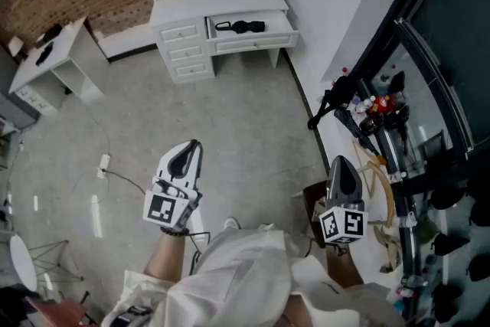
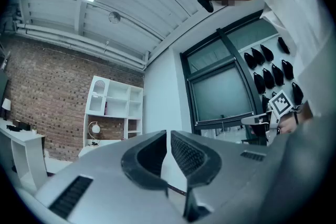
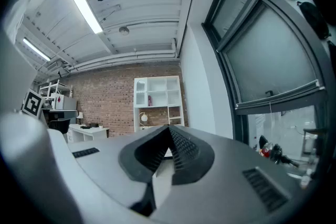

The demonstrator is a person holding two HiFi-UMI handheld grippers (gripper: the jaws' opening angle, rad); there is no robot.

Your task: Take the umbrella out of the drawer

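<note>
Umbrella lies in drawer, well beyond left gripper.

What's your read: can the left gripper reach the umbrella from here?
Probably not yet. The umbrella lies in the open drawer, far beyond the left gripper, whose jaws are shut. Just floor lies between, so walking closer looks unobstructed.

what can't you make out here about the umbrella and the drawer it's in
- Black folded umbrella: head view only, too small to tell handle from strap.
- Open white desk drawer: head view, too far and small to tell whether anything else lies inside.
- Gripper views: the grey bodies of the left claw and right claw block the desk's front, hiding drawer and umbrella.
</note>
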